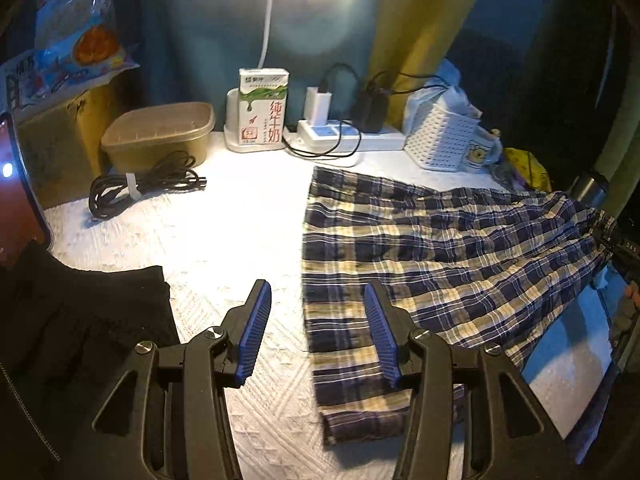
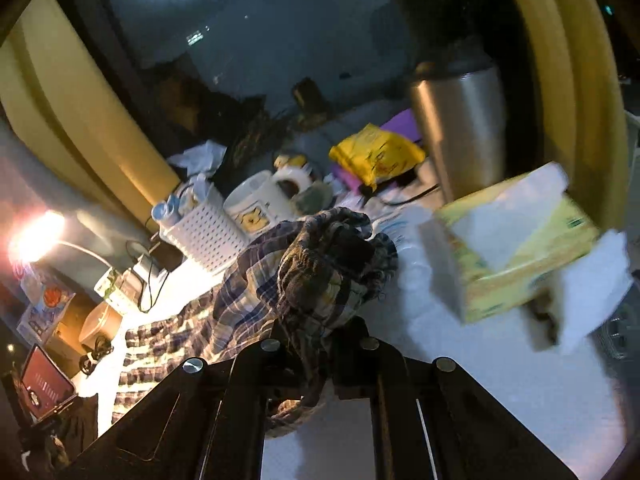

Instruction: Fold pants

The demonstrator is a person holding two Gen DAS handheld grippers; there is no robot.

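Blue, white and yellow plaid pants (image 1: 440,248) lie spread on the white textured table cover (image 1: 224,240), leg ends to the left. My left gripper (image 1: 316,292) hovers open over the left hem, its right blue pad above the cloth and its left pad above bare cover, with nothing between them. At the far right, the waistband end is gathered and lifted by my right gripper (image 1: 616,240). In the right wrist view, that gripper (image 2: 320,320) is shut on the bunched plaid pants (image 2: 320,256), and the cloth hides its fingertips.
Along the back stand a brown lidded container (image 1: 160,132), a milk carton (image 1: 262,108), a power strip (image 1: 348,132) and a white perforated basket (image 1: 440,140). A coiled black cable (image 1: 140,188) and a black garment (image 1: 80,320) lie left. A tissue box (image 2: 516,248) and steel flask (image 2: 460,128) sit right.
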